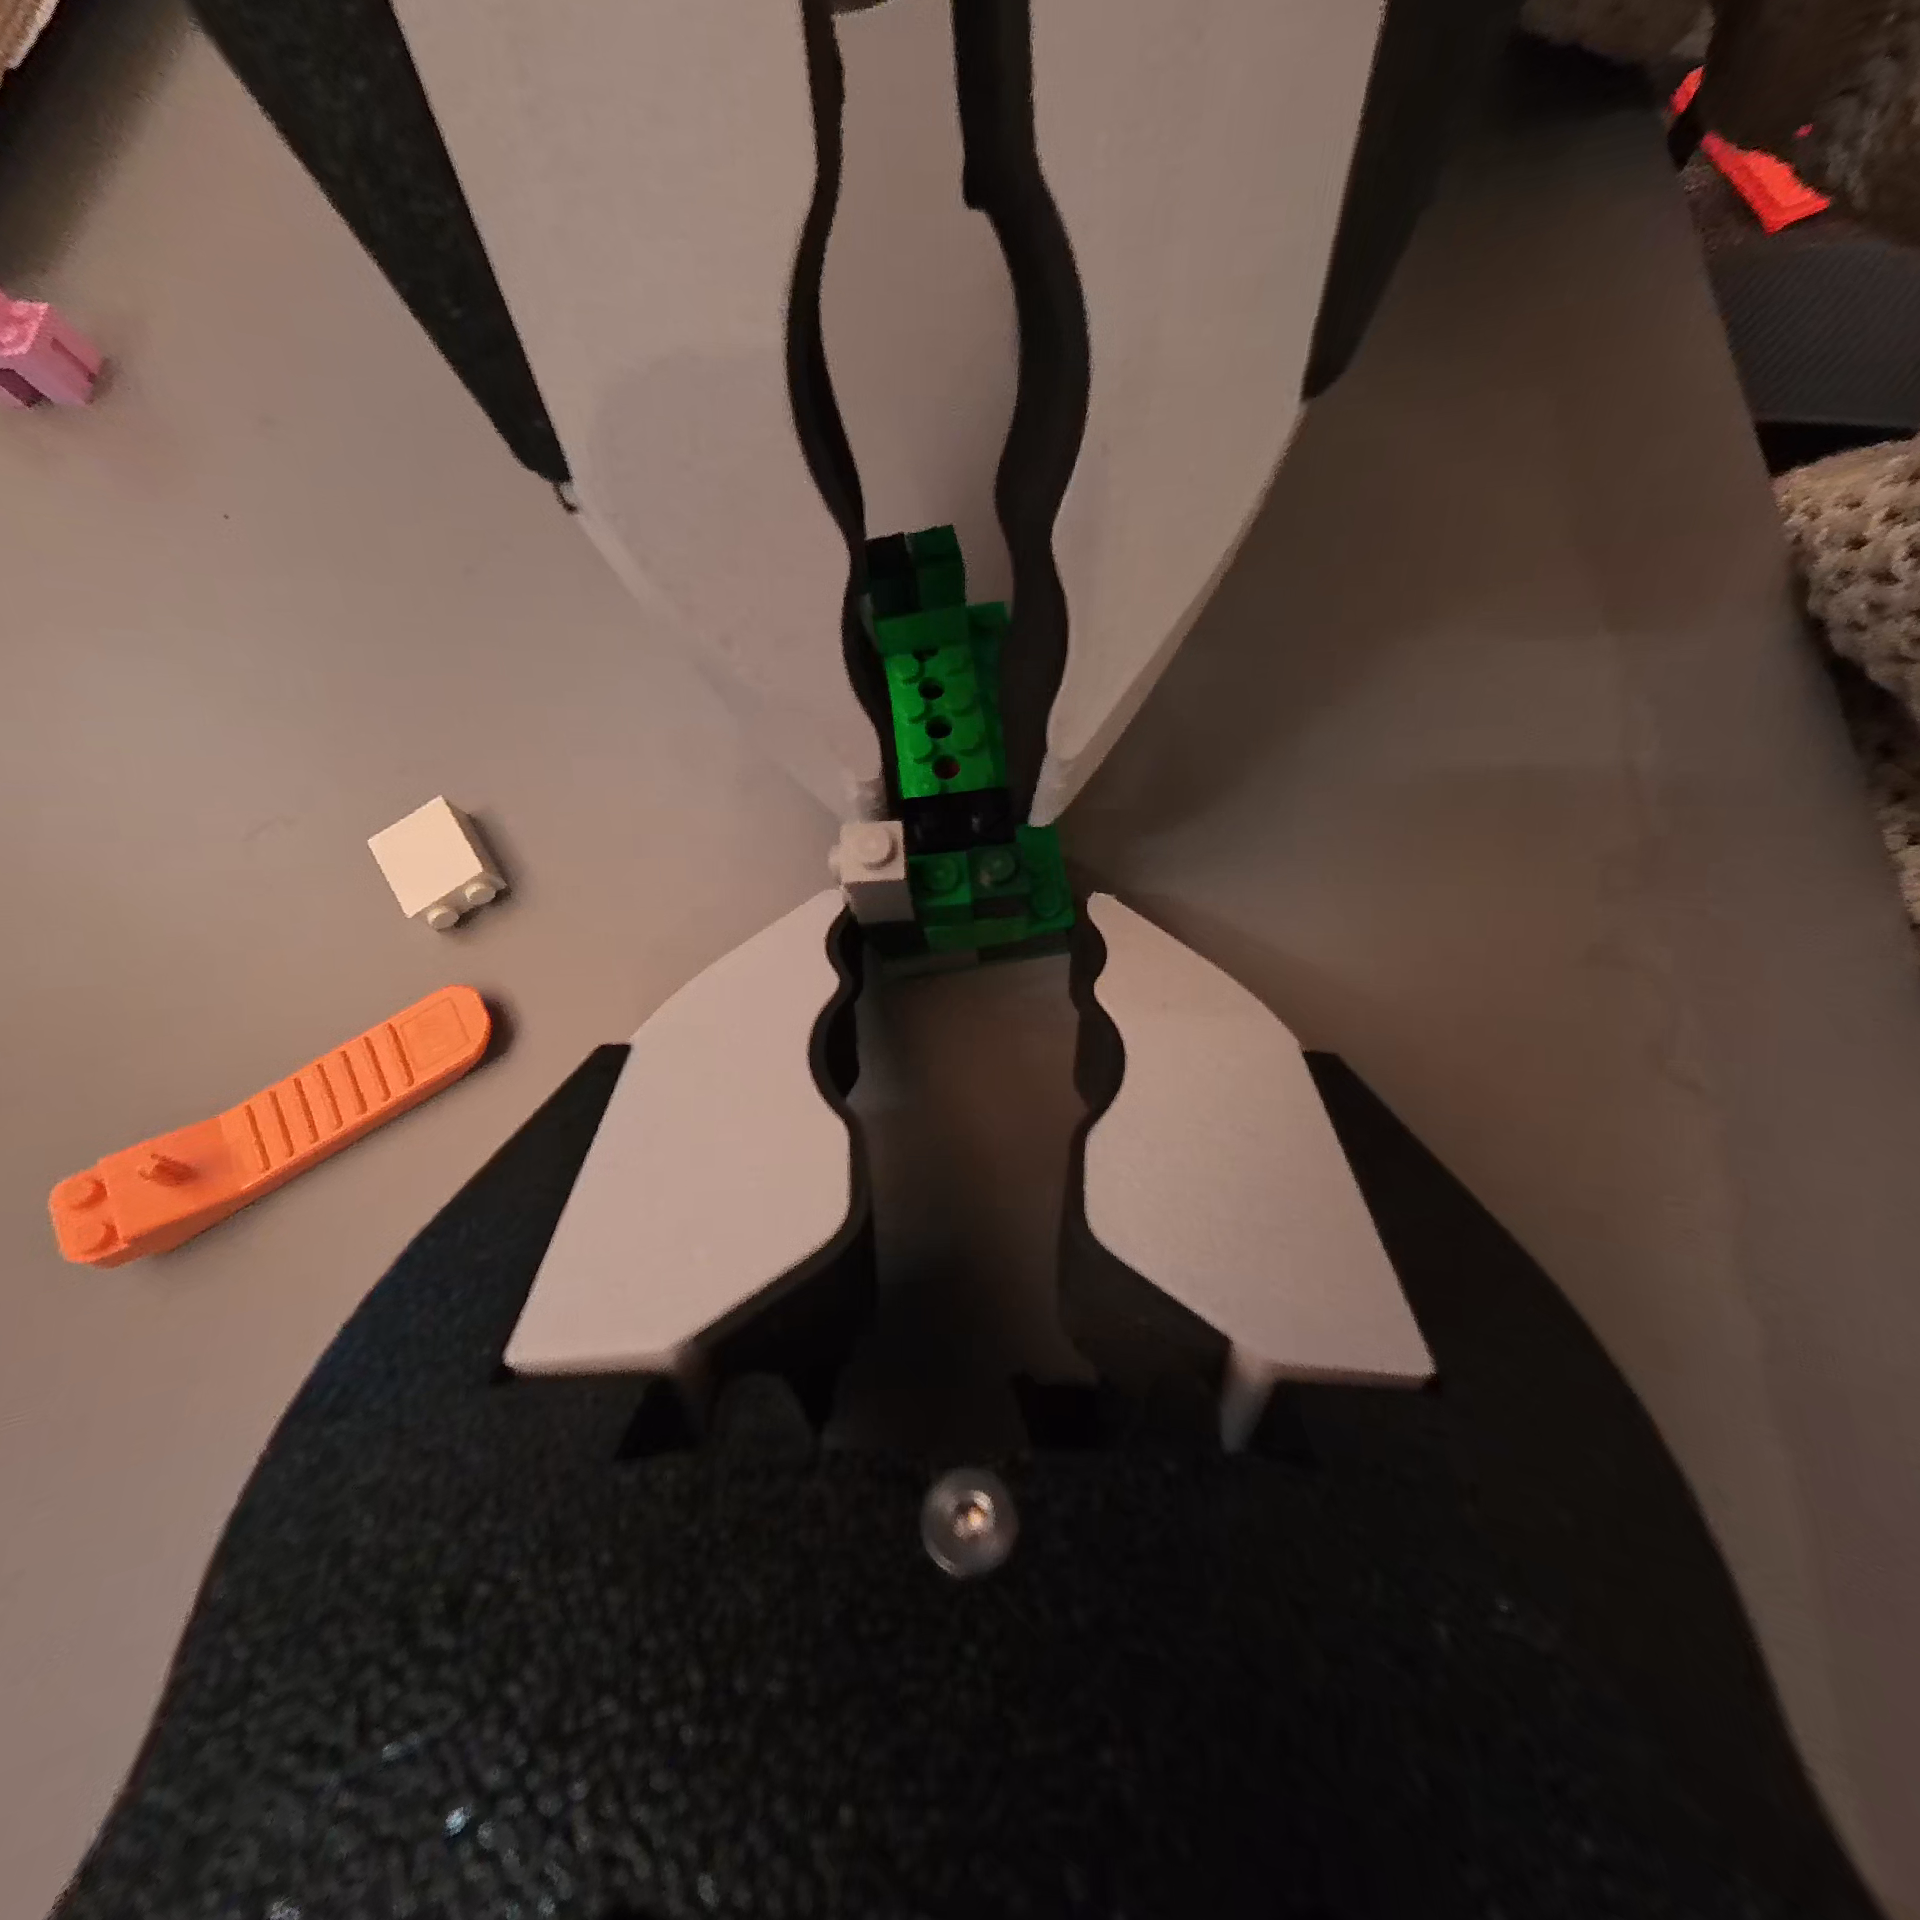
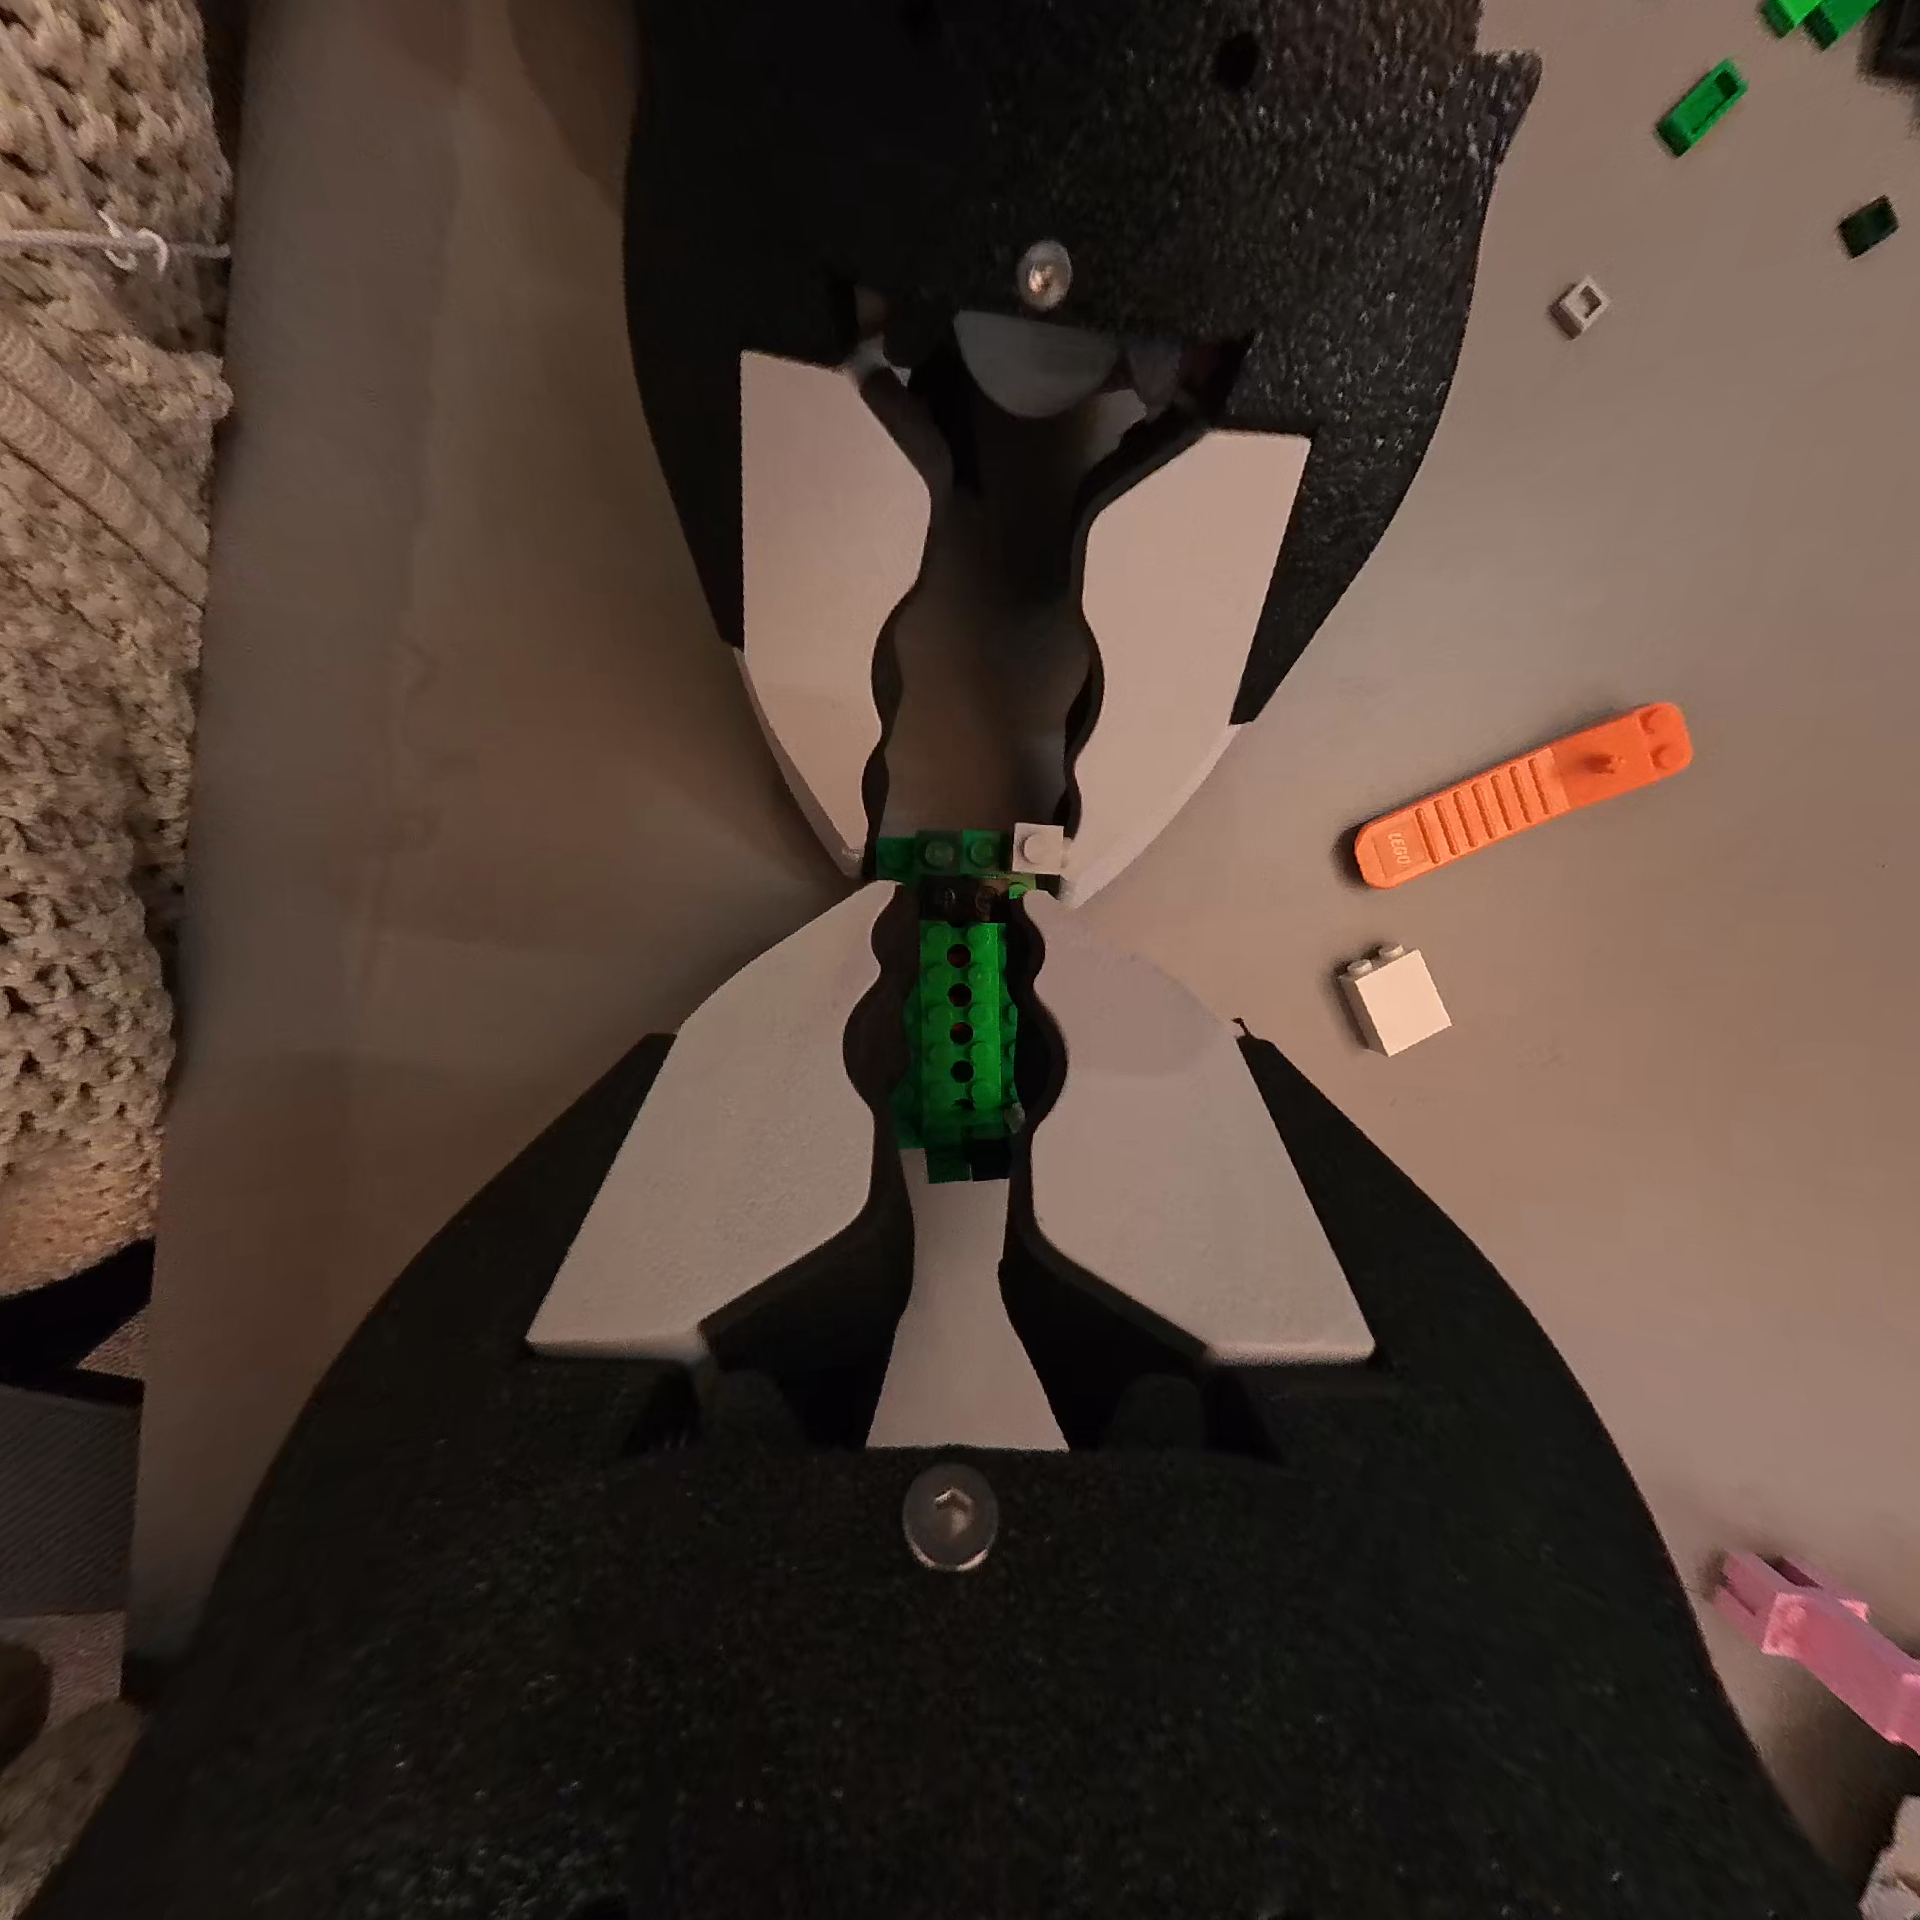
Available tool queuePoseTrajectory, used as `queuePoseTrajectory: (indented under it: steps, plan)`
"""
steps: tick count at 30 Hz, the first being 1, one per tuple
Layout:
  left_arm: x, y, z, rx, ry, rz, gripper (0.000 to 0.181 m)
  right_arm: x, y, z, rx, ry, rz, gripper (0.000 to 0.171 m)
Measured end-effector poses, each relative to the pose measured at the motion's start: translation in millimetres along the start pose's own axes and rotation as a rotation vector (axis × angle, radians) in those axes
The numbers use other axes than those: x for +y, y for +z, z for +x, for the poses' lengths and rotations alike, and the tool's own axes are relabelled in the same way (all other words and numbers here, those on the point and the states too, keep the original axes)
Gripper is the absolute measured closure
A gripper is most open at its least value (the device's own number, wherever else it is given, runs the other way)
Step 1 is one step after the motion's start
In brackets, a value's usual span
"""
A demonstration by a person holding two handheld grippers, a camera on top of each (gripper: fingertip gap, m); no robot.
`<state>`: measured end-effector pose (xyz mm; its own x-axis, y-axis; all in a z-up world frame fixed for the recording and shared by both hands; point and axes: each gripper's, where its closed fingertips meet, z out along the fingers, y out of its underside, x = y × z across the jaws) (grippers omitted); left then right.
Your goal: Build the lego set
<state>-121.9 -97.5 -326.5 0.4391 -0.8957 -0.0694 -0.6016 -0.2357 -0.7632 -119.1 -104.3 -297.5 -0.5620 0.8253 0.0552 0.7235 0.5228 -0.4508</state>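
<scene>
A green lego assembly point(image 1: 940, 717) with a black band and a small grey brick point(image 1: 873, 878) at one end hangs above the grey table, held between the two grippers, which face each other. My left gripper point(image 1: 961, 925) is shut on the wider end with the grey brick. My right gripper point(image 2: 961, 914) is shut on the long green studded part point(image 2: 961, 1039). In the left wrist view the right gripper point(image 1: 951, 800) comes in from the top. In the right wrist view the left gripper point(image 2: 961, 862) comes in from the top.
On the grey table point(image 2: 1558, 1247) lie a white brick point(image 2: 1397, 1003), an orange brick separator point(image 2: 1522, 795), a pink piece point(image 2: 1829, 1642) and loose green pieces point(image 2: 1699, 109). A knitted beige blanket point(image 2: 83, 623) borders the table. The white brick point(image 1: 431, 857) and separator point(image 1: 270, 1127) lie left of my left gripper.
</scene>
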Motion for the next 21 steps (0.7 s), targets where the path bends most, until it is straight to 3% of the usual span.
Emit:
queuePoseTrajectory:
  steps: [1, 6, 21]
  plan:
    - [-0.6, 0.7, -0.6, -0.008, 0.005, 0.001, 0.141, -0.2, 0.2, -0.4, -0.002, 0.003, 0.003, 0.156]
    - [-2.9, 4.5, 1.9, 0.029, -0.011, -0.004, 0.143, -1.1, 0.9, -0.6, -0.005, 0.010, 0.011, 0.155]
    - [-10.0, 1.4, -1.6, -0.075, 0.113, 0.048, 0.144, -2.2, -2.8, -2.1, 0.061, -0.005, 0.012, 0.155]
